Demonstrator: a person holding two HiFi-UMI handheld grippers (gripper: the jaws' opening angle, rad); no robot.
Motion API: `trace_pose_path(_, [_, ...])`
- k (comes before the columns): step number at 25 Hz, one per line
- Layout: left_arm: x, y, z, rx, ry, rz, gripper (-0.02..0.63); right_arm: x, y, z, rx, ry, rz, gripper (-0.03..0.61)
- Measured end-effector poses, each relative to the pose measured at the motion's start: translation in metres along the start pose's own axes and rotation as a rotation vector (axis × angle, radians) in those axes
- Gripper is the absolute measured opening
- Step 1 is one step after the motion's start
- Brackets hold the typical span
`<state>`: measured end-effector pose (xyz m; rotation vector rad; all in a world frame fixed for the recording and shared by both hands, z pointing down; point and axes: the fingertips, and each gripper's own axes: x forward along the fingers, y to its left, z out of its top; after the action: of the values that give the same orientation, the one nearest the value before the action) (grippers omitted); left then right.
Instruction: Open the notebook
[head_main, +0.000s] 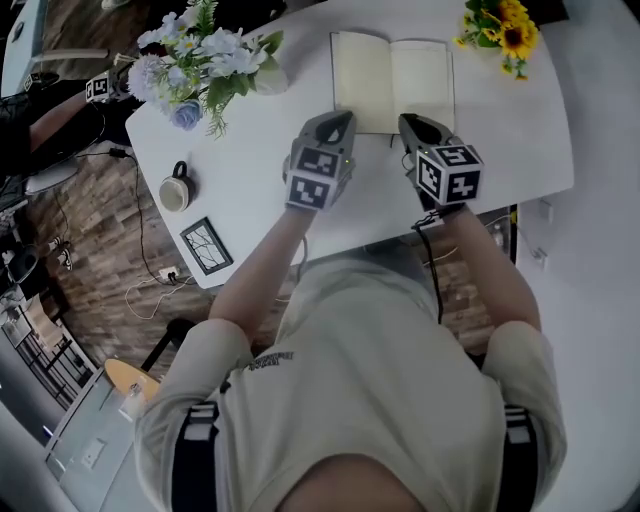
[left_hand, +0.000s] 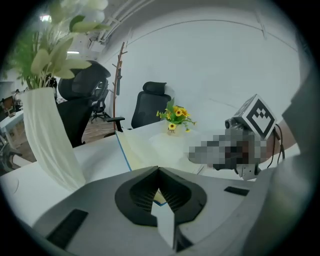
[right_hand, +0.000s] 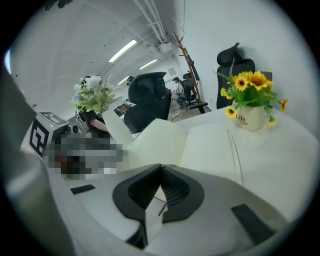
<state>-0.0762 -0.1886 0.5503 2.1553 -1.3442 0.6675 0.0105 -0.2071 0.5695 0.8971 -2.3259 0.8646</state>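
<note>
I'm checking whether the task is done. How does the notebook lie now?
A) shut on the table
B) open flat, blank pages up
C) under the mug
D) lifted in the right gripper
B: the notebook lies spread open on the white table, both pale pages facing up.

white table (head_main: 250, 190) holds an open notebook (head_main: 392, 82), a bouquet (head_main: 200, 65), sunflowers (head_main: 505, 30), a mug (head_main: 177, 190), a small frame (head_main: 206, 246).
</note>
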Motion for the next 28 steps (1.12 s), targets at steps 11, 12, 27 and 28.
trace_pose_path(11, [-0.061,-0.044,0.067,0.062,-0.210,-0.032,0.002,-0.080,0.027,0.052,-0.083,-0.158,-0.029,0.003])
trace_pose_path(12, [-0.069,-0.048,0.074,0.069,-0.237,-0.031,0.002,-0.087,0.031,0.055,-0.095,-0.172,-0.030,0.003])
trace_pose_path(27, [-0.140,-0.100,0.117,0.141,-0.490,-0.033,0.002,-0.190,0.082,0.078,-0.213,-0.445,-0.052,0.003])
trace_pose_path(28, [-0.145,-0.103,0.118,0.145,-0.508,-0.032,0.002,-0.195,0.084,0.078,-0.216,-0.460,-0.053,0.003])
